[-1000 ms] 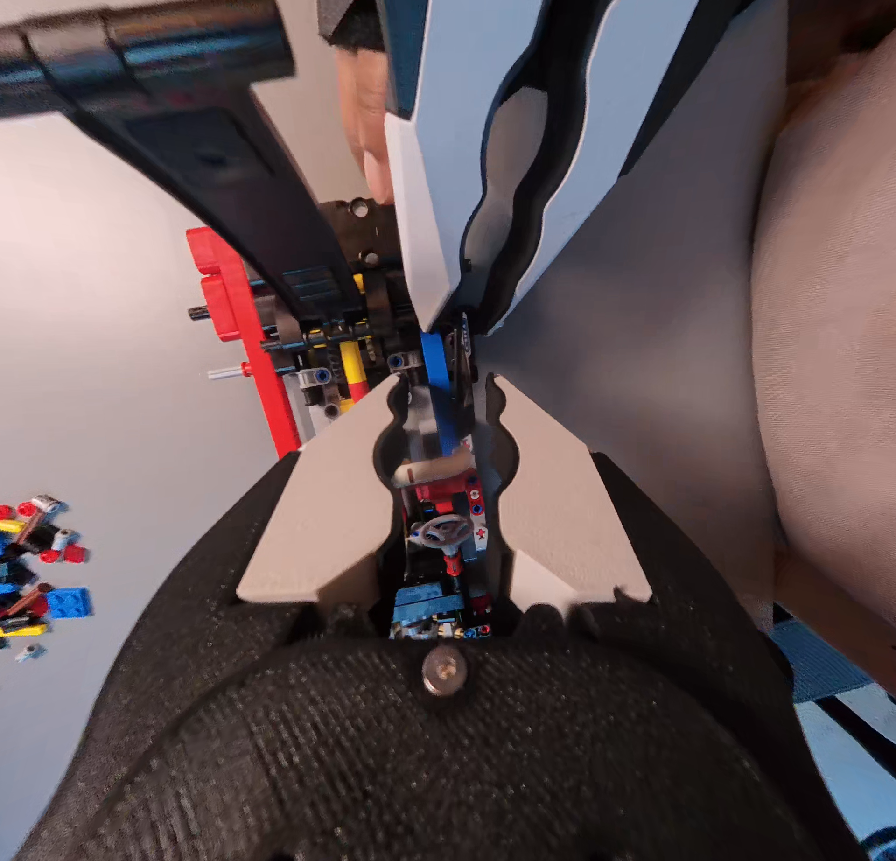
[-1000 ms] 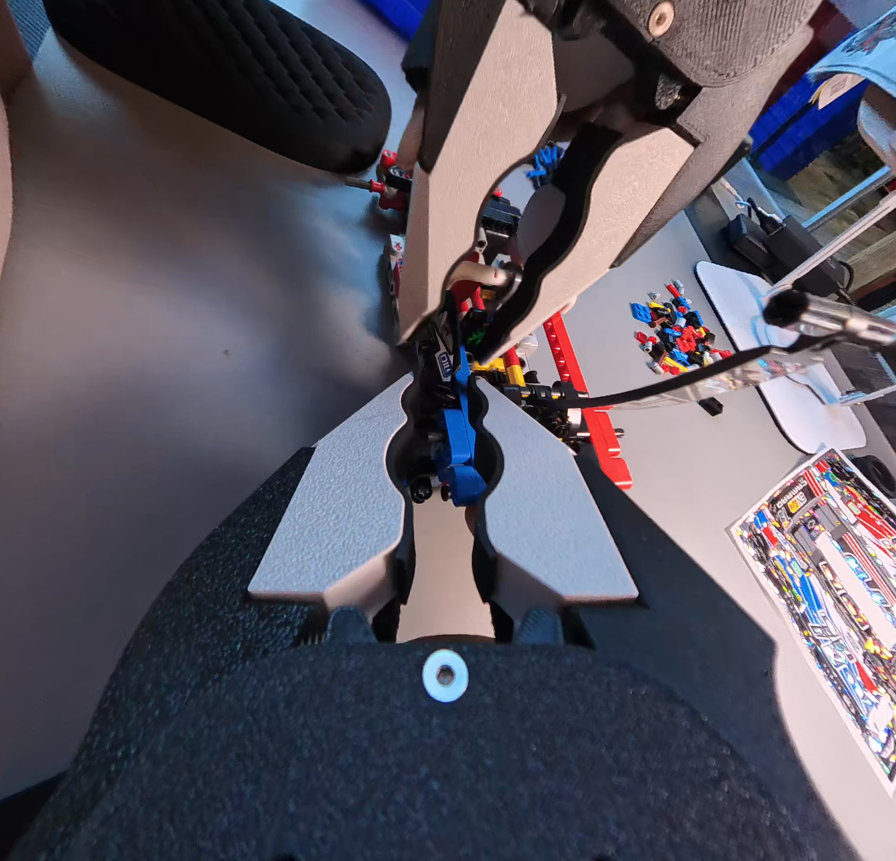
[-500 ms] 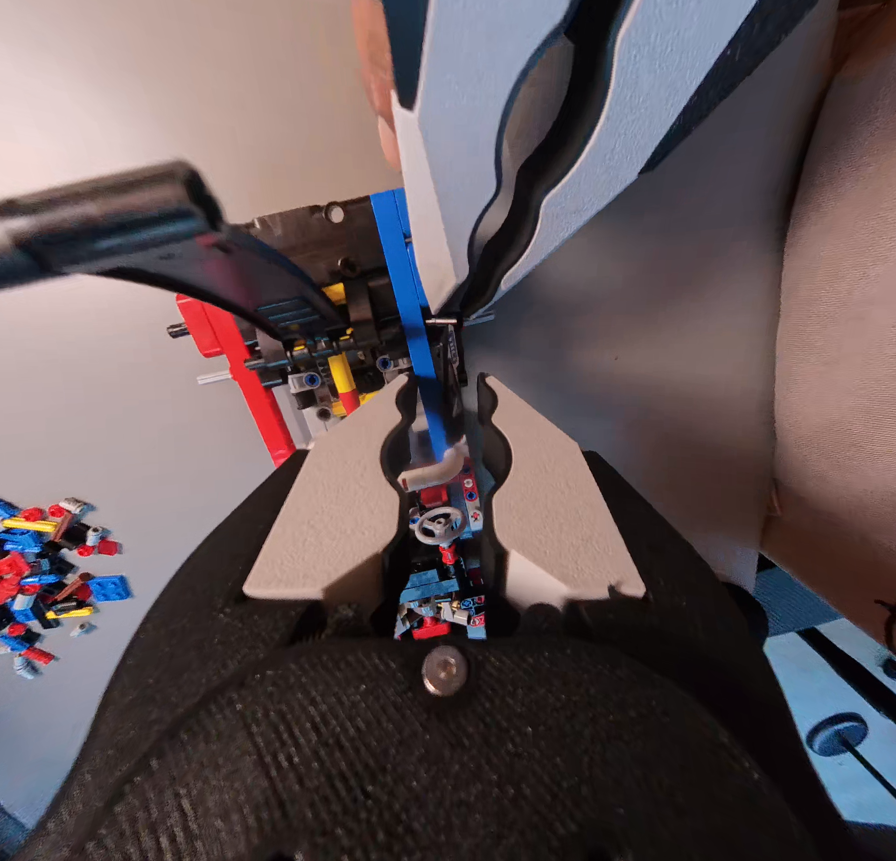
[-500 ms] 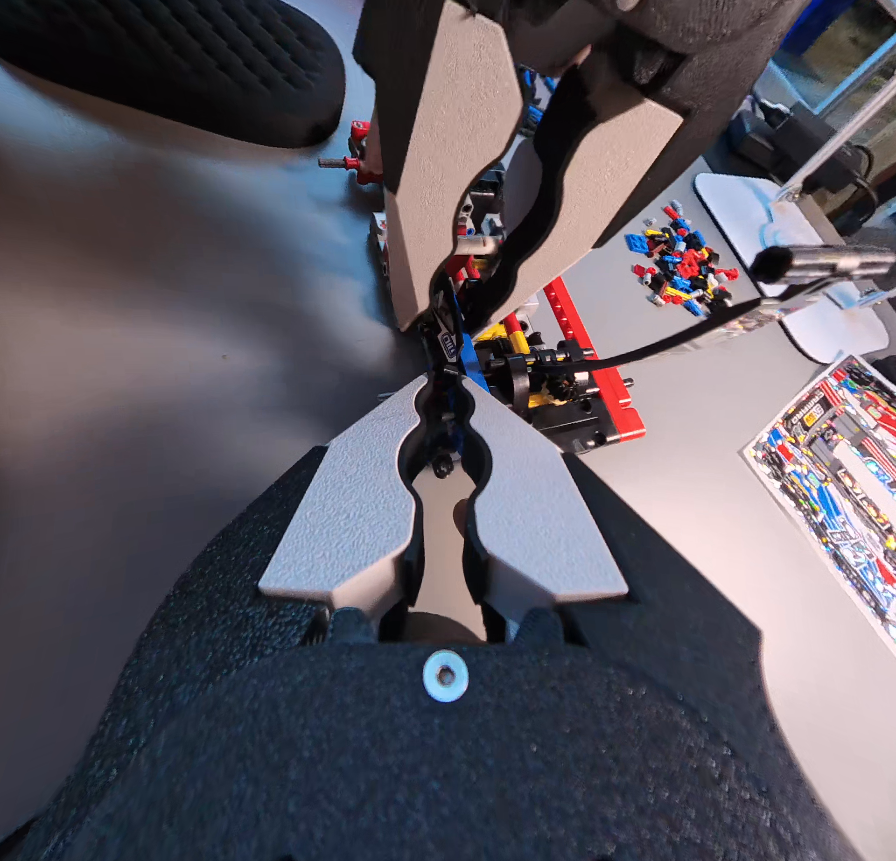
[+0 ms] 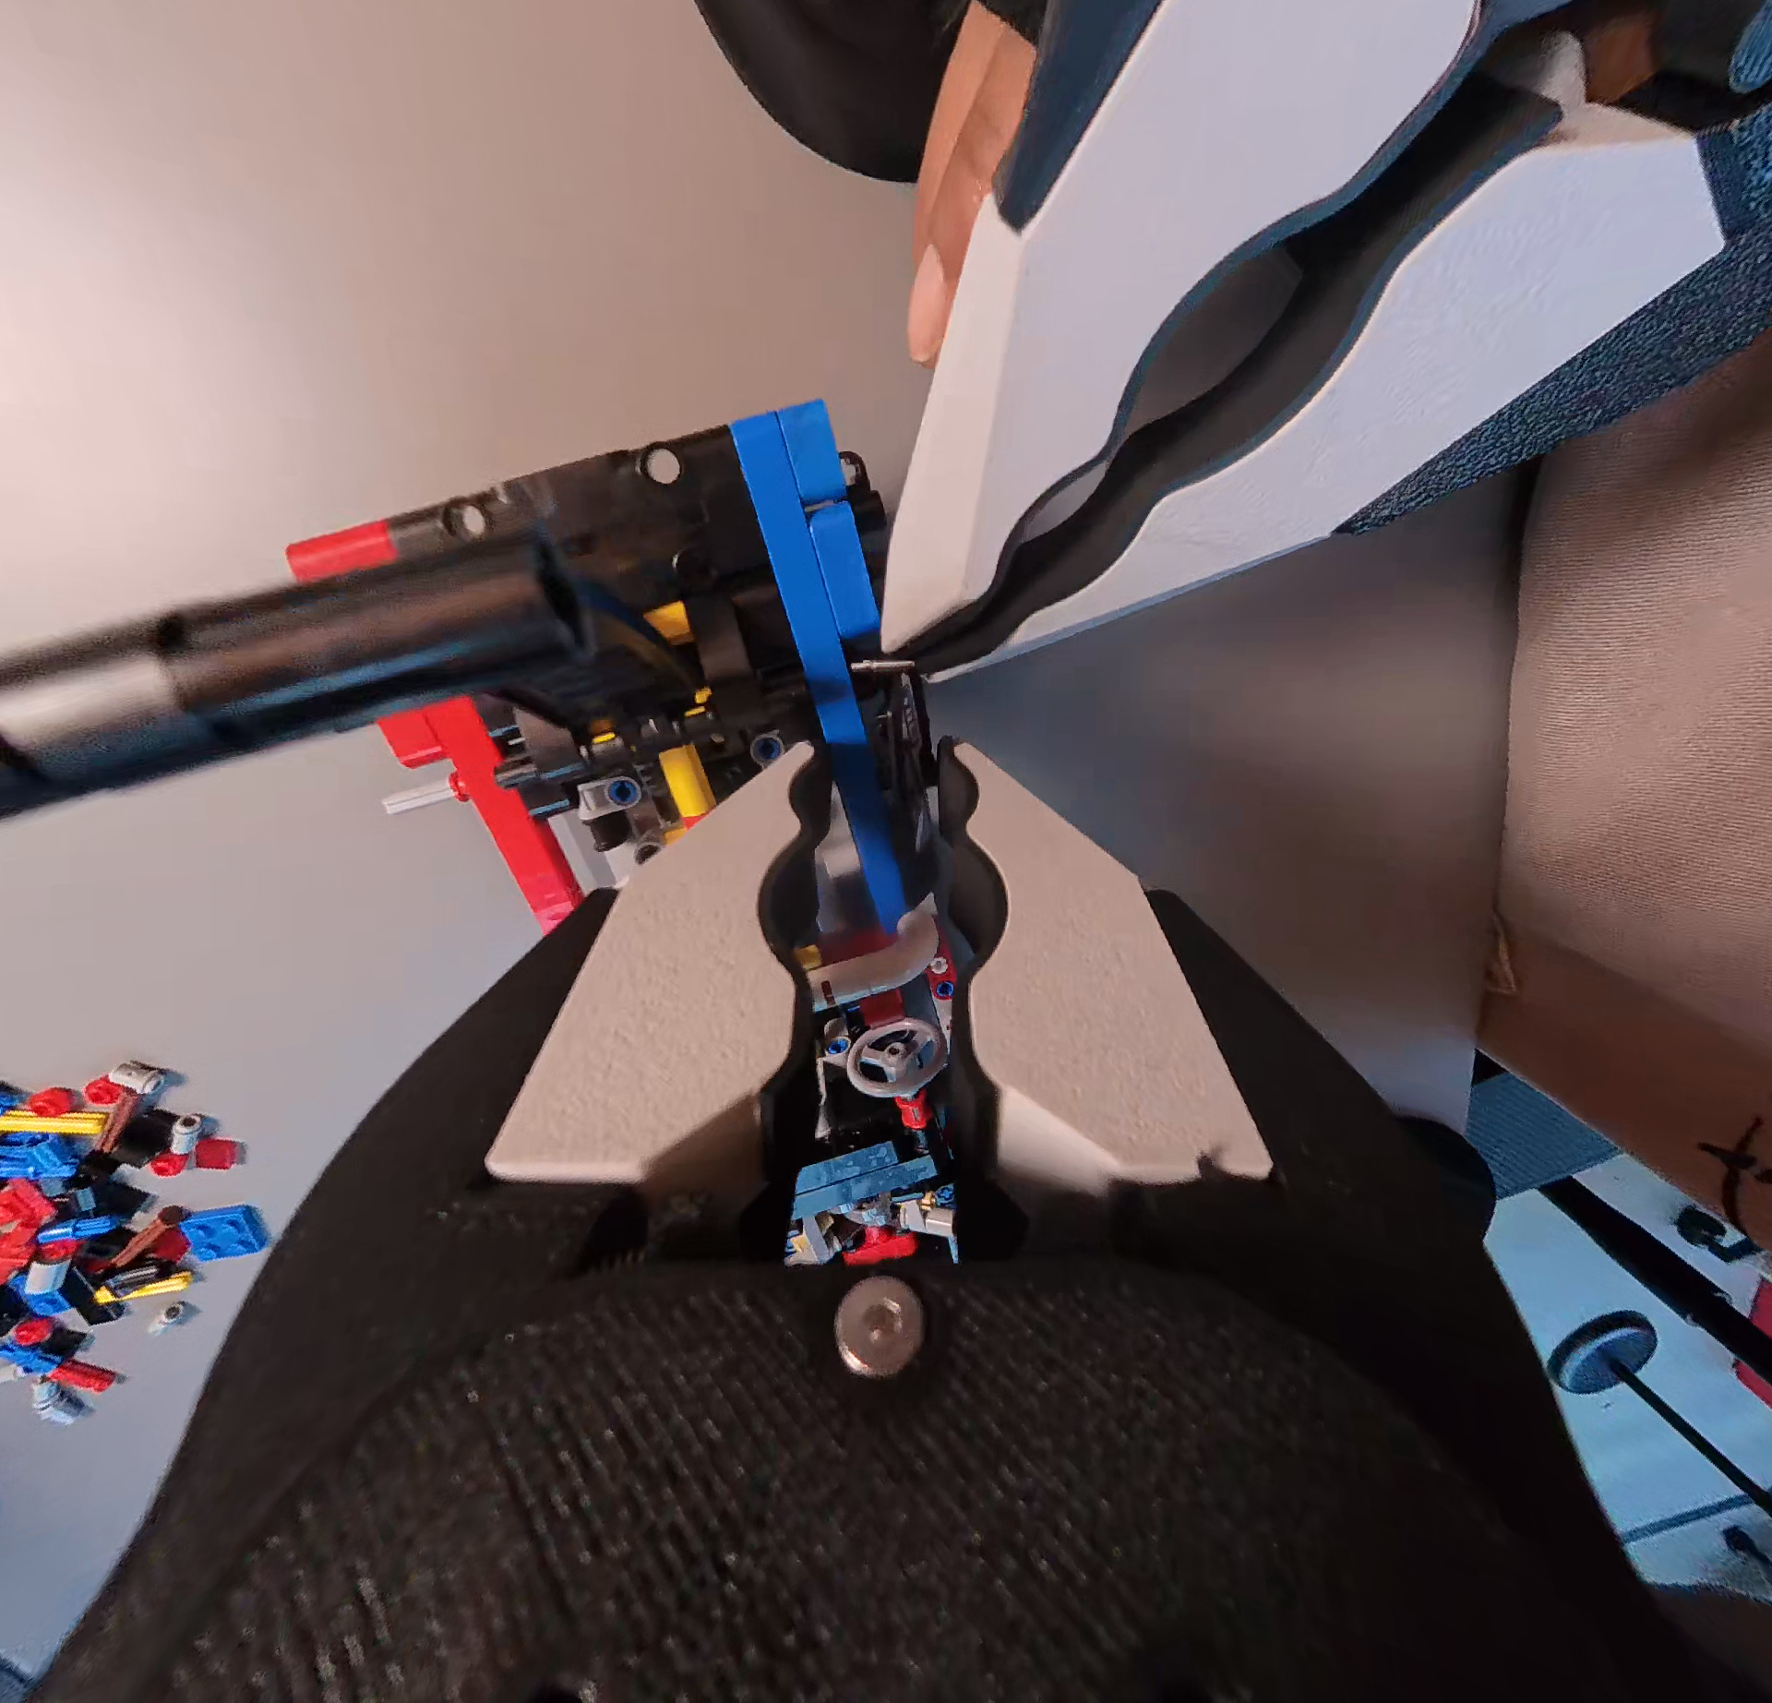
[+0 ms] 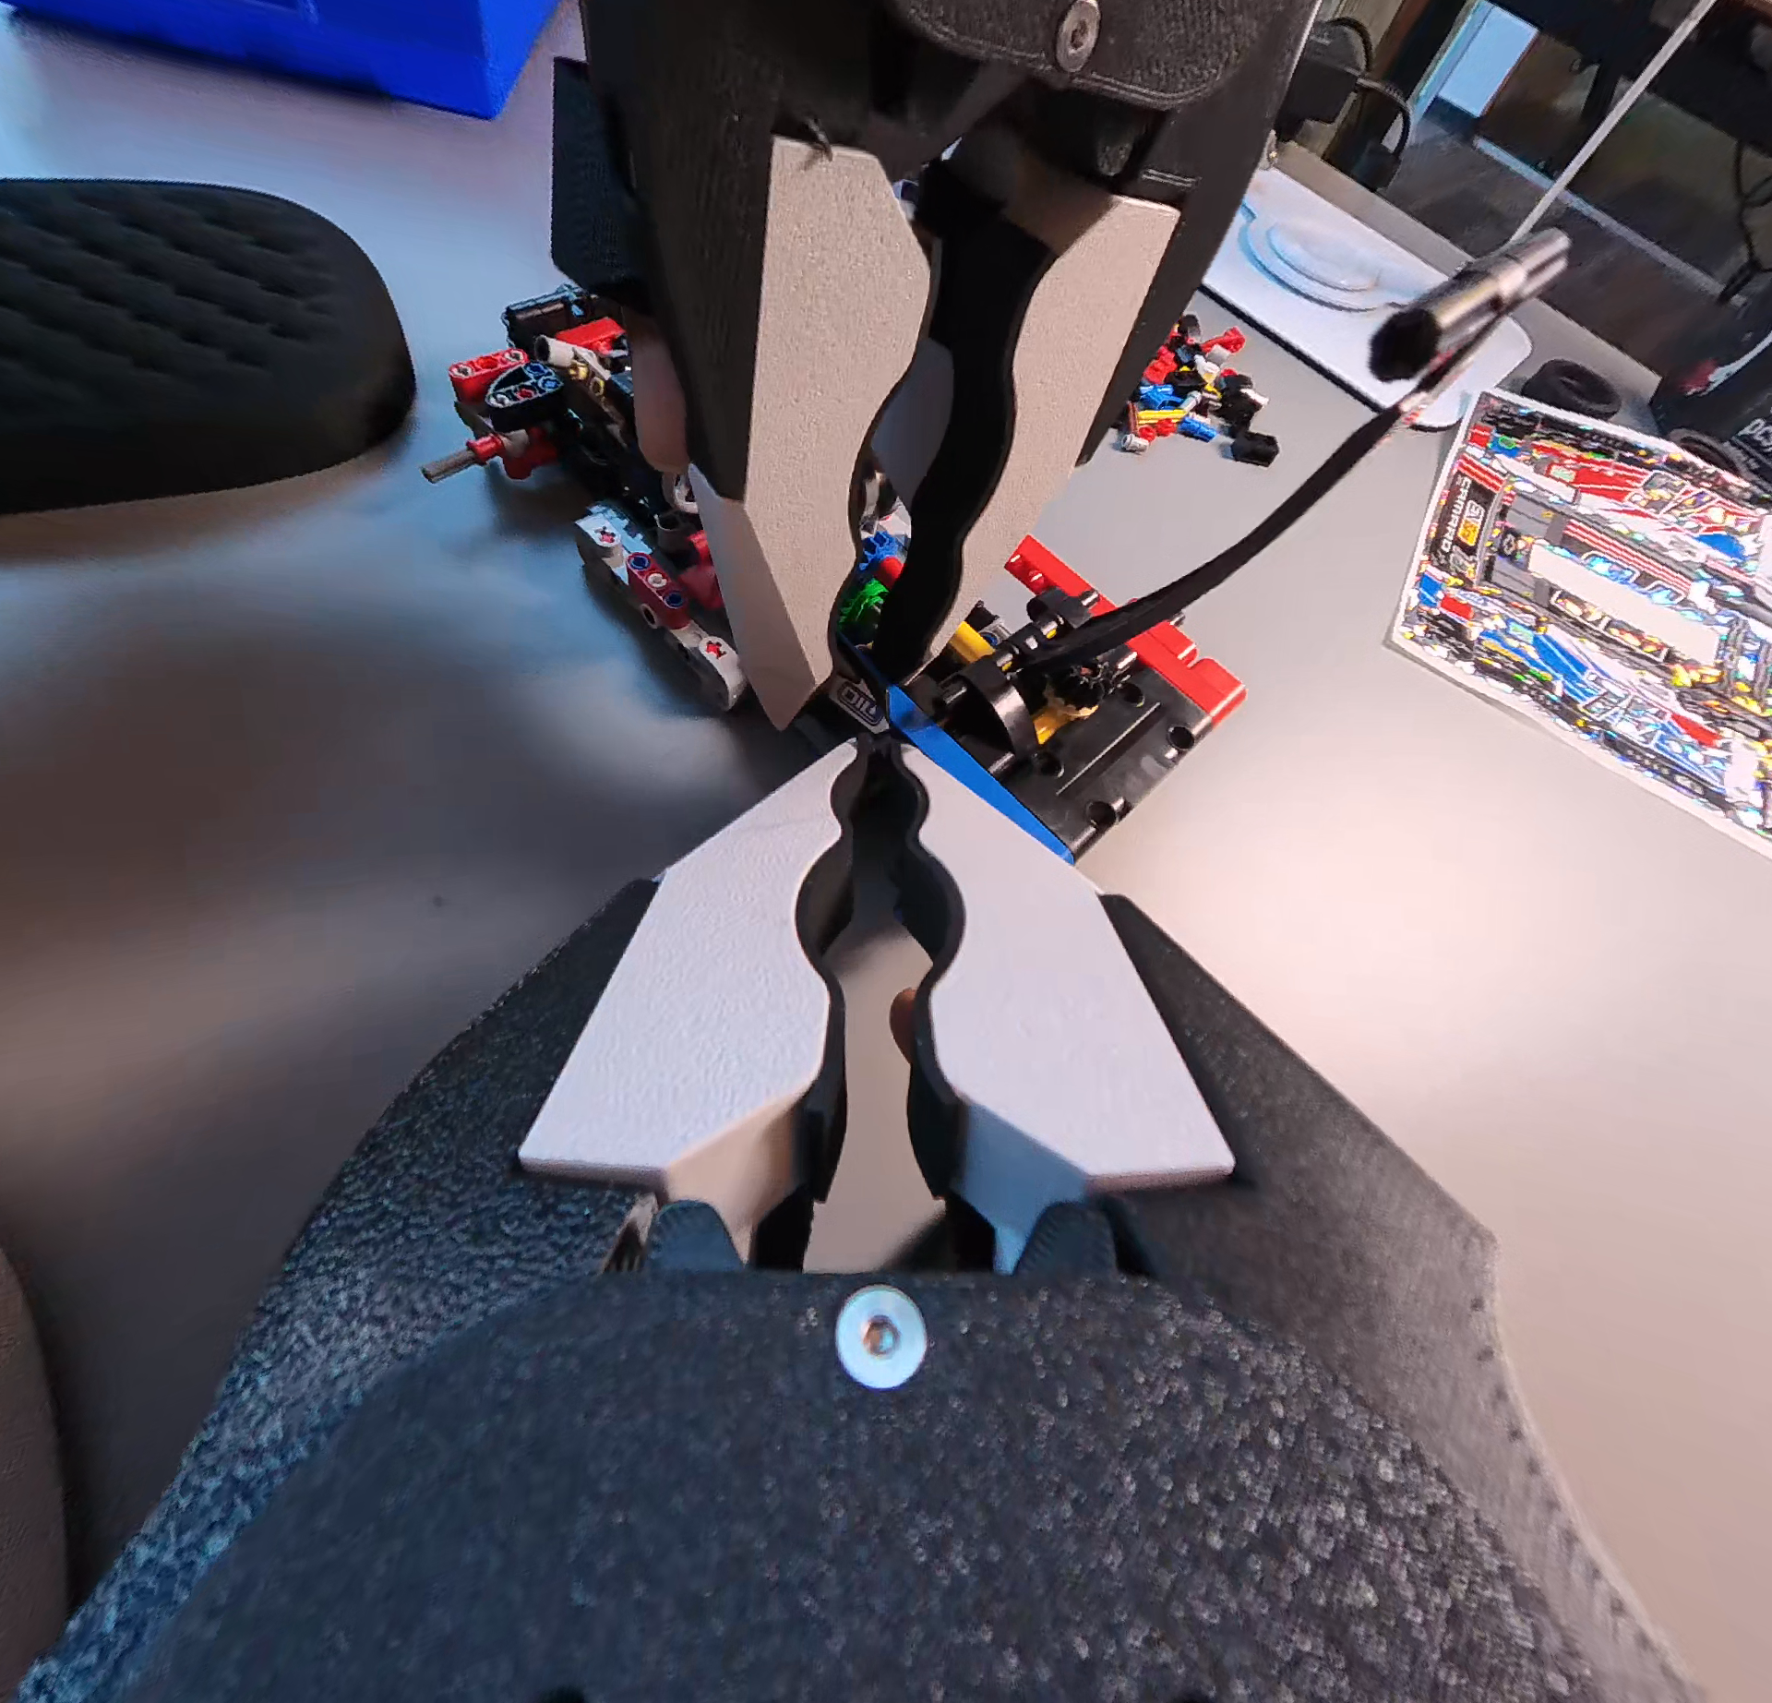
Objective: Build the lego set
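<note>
The lego car model [image 6: 1074, 698], black with a red rear bar and a blue side beam [image 5: 815, 621], lies low over the grey table. My left gripper [image 5: 877, 755] is shut on the model; the blue beam and the grey steering wheel [image 5: 892, 1058] show between its fingers. It comes down from above in the right wrist view [image 6: 853, 660]. My right gripper [image 6: 874, 751] is shut, its tips against the model's corner beside the blue beam. In the left wrist view it [image 5: 901, 664] pinches a small grey pin [image 5: 880, 667] that touches the beam.
A thin black flexible piece [image 6: 1275, 516] arcs up from the model to a black rod. A loose brick pile [image 6: 1199, 401], a sticker sheet [image 6: 1611, 621], a blue bin [image 6: 288, 7], a black pad [image 6: 173, 334] and a white mat [image 6: 1342, 295] lie around. My two grippers' fingertips are within a few centimetres of each other.
The blue beam, earlier between my right fingers, now sits along the model's side. My right gripper has drawn back to the model's corner. The model and black flexible piece have swung round.
</note>
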